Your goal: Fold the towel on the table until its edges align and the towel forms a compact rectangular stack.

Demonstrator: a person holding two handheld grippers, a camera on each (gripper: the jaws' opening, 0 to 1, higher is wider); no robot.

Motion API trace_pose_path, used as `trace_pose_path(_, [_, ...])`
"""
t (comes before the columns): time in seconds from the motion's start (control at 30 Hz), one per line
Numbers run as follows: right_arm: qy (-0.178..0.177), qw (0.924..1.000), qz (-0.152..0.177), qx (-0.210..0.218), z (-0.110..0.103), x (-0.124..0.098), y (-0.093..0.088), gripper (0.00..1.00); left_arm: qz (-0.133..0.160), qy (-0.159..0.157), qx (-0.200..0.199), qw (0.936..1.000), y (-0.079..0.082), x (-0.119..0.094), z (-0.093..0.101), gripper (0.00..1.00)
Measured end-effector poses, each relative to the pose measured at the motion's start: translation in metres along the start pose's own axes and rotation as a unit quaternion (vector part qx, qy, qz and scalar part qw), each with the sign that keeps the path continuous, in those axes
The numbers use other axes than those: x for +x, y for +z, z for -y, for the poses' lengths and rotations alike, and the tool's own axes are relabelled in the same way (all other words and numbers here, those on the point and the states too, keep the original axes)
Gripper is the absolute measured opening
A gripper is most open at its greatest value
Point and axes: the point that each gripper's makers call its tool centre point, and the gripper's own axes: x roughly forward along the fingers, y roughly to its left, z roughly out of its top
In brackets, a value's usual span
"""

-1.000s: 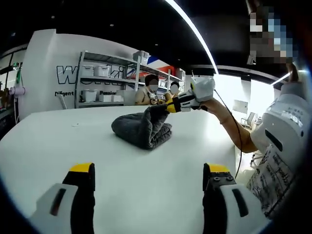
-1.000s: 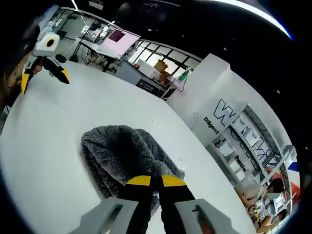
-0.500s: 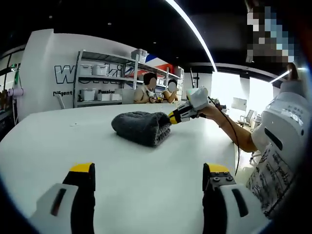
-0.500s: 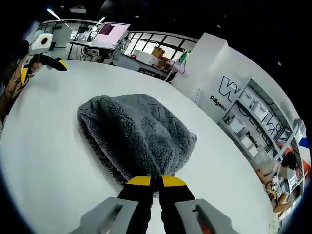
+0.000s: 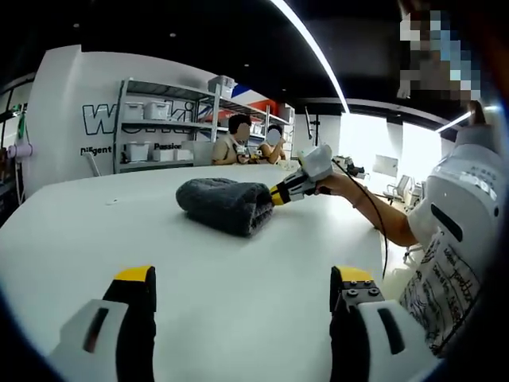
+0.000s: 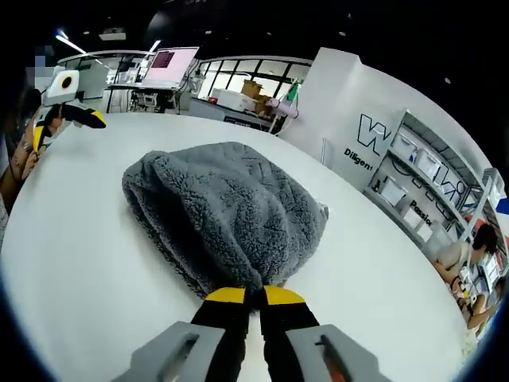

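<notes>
A grey fleecy towel [image 5: 223,204] lies folded into a thick bundle on the white table [image 5: 119,231]. In the right gripper view the towel [image 6: 227,215] spreads just beyond my right gripper [image 6: 253,295], which is shut on its near edge. The left gripper view shows that right gripper [image 5: 275,196] pinching the towel's right end, held by a person's hand. My left gripper [image 5: 242,278] stands open low over the near table, well short of the towel, with nothing between its jaws. It also appears at the far left of the right gripper view as the left gripper [image 6: 67,119].
The white table [image 6: 87,270] is wide around the towel. Metal shelves [image 5: 163,127] with white bins stand behind it against a lettered wall. Two people [image 5: 254,143] sit beyond the table. The person's sleeve [image 5: 465,215] is at the right.
The right gripper has lowered the towel's edge and laid it flatter on the table; the bundle now sits compact. My left gripper has stayed where it was, open.
</notes>
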Motion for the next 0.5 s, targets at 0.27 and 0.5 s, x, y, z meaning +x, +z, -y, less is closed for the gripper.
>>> trace_pose_path(0.27, [-0.014,0.9999,0.001,0.005,0.008,-0.017,0.008,0.34,0.001,0.0,-0.002,1.0,0.0,-0.003,0.0,0.95])
trace_pose_path(0.5, [0.001,0.9996,0.021,0.018,0.008,-0.038,0.023,0.55,0.002,0.003,-0.003,1.0,-0.002,-0.006,-0.002,0.95])
